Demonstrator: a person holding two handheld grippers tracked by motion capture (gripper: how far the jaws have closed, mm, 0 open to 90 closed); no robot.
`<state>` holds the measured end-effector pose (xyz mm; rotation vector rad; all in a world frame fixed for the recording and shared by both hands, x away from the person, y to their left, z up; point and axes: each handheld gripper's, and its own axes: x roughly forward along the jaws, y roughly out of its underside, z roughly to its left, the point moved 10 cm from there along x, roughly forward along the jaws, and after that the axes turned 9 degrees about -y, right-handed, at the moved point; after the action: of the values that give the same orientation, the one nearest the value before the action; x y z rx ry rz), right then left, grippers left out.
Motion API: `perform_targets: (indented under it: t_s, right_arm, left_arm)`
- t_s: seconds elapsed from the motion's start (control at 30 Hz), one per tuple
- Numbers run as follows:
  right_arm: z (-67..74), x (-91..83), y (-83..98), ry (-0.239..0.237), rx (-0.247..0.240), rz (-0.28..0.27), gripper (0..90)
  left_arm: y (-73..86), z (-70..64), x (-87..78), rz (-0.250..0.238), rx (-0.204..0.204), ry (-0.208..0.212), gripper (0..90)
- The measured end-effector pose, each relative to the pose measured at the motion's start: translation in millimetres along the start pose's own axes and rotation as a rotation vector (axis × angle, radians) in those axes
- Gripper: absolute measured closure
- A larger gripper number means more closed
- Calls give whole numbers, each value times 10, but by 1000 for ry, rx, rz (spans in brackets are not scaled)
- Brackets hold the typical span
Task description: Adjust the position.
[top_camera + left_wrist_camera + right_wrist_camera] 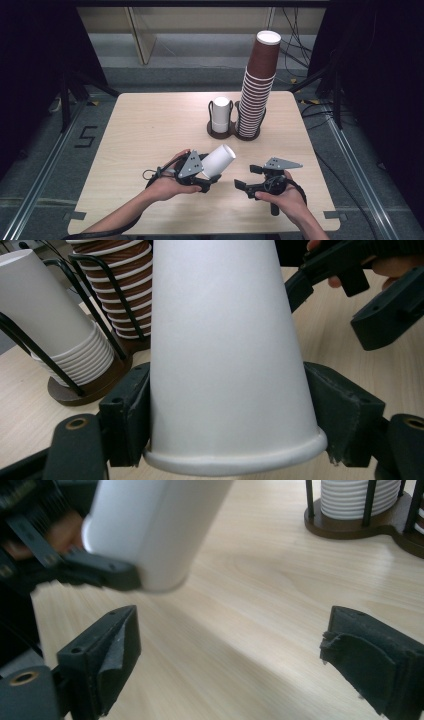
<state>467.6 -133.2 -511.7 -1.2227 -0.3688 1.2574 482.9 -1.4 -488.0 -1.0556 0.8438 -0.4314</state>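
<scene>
Reaching in from the near edge, the left hand [167, 184] carries the left gripper [204, 181] low over the table [150, 125], forearm angled rightward; its jaws clamp the white paper cup [218, 160] near the rim, the cup tilted up and to the far right; just right of it, the right hand [282, 195] holds the right gripper [243, 186] pointing left, jaws spread with nothing between them; at the far middle stands the cup holder [220, 132] with white and brown stacks.

lab/test rig: lone wood table [150, 130], black curtains [35, 75], loose cables [295, 50], floor tape marks [86, 136].
</scene>
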Motion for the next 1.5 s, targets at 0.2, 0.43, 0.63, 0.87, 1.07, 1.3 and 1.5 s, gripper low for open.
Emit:
perform_targets:
  t_s: [0.2, 0.43, 0.63, 0.87, 1.07, 1.3, 1.5]
  right_arm:
    - [-70, 9, 61, 9, -105, 105, 113]
    - [-52, 40, 161, -34, -256, 297, 124]
    - [-41, 45, 186, -76, -398, 430, 148]
    - [2, 75, 211, -104, -494, 530, 147]
    - [91, 99, 205, -138, -522, 570, 147]
    - [191, 183, 194, -168, -583, 619, 148]
    - [301, 278, 144, -194, -628, 619, 148]
  left_arm:
    - [35, 14, -54, 25, 33, 14, 251]
    - [92, 18, -131, 76, 93, 37, 255]
    - [155, -21, -199, 140, 193, 80, 256]
    - [209, -71, -217, 198, 284, 112, 257]
    - [273, -132, -233, 263, 367, 143, 258]
    - [379, -249, -226, 337, 473, 203, 258]
    - [403, -317, -198, 361, 515, 226, 259]
